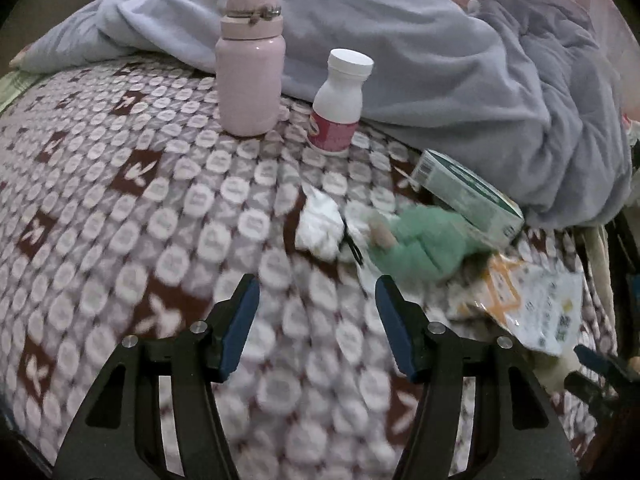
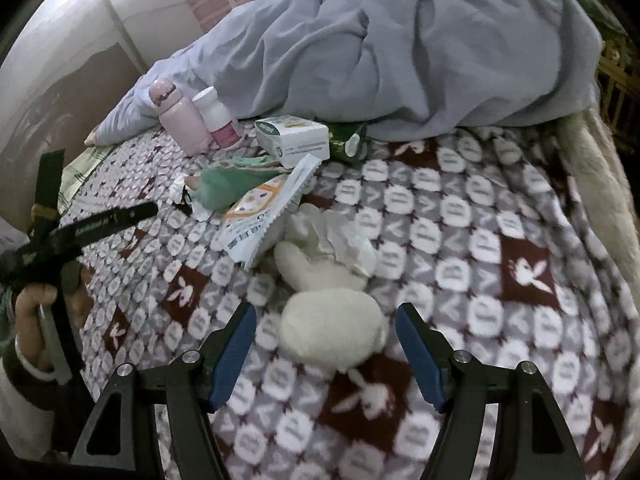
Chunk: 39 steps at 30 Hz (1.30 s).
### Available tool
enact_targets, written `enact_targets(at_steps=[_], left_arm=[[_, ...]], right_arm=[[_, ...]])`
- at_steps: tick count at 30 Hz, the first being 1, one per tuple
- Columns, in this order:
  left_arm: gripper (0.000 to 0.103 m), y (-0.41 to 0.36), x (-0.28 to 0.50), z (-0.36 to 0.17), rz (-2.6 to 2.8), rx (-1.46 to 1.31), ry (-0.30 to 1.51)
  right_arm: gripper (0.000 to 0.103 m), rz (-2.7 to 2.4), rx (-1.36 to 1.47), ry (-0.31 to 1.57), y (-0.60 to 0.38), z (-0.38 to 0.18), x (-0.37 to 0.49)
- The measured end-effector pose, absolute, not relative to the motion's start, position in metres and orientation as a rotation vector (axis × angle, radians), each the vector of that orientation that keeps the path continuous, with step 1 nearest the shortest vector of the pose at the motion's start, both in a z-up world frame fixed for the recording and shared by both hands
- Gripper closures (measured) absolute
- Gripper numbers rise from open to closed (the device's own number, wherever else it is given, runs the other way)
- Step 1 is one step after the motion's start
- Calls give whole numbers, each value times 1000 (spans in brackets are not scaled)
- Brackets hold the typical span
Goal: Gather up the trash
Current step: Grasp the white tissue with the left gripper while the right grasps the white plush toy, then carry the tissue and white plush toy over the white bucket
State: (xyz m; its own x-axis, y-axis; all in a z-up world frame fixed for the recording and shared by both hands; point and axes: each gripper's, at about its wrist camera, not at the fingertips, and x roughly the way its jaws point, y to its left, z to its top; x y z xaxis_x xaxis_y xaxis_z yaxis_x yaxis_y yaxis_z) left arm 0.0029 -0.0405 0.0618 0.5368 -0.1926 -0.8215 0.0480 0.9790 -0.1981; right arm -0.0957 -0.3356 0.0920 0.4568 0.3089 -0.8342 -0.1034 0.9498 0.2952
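On a bed spread with a patterned blanket (image 1: 120, 208), both grippers hang over the covers with nothing between their fingers; the left gripper (image 1: 316, 312) stands roughly half open above bare blanket, its blue pads apart and touching nothing; the right gripper (image 2: 326, 332) is likewise about half open, poised near a white plush toy (image 2: 332, 320) that lies just beyond its fingertips, not gripped.

Trash lies scattered near the middle of the bed: a crumpled white tissue (image 1: 320, 224) sits just beyond the left gripper, beside a soft green item (image 1: 424, 236) too blurred to identify; a printed white-and-orange wrapper (image 1: 532, 304) lies to the right of it, and a green-and-white carton (image 1: 468, 196) rests on its side farther back, touching the green item; in the right wrist view a dark green packet (image 2: 348, 140) shows just right of the carton.

Farther off, a pink flask (image 1: 250, 60) stands upright with a white pill bottle (image 1: 340, 100) just to its right, both at the edge of a rumpled grey-blue duvet (image 1: 440, 52); a hand (image 2: 36, 312) holding the left gripper's handle shows at the left edge of the right wrist view.
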Motion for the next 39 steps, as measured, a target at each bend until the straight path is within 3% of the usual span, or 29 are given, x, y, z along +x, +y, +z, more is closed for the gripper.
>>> enact_targets(at_steps=[10, 12, 14, 19, 27, 39], left_arm=[[41, -40, 56, 33, -214, -204, 994], [64, -41, 57, 29, -230, -218, 1003], [70, -40, 54, 28, -221, -216, 1004], [76, -28, 30, 47, -207, -198, 978], [76, -15, -34, 88, -192, -140, 933], [76, -103, -105, 131, -346, -52, 867]], right_arm=[[33, 259, 198, 1106, -328, 70, -74], [34, 262, 199, 1106, -328, 66, -74], [52, 261, 196, 1097, -327, 65, -75], [54, 264, 161, 1077, -327, 73, -88], [54, 241, 182, 1016, -350, 103, -125], [54, 167, 230, 930, -386, 136, -172]])
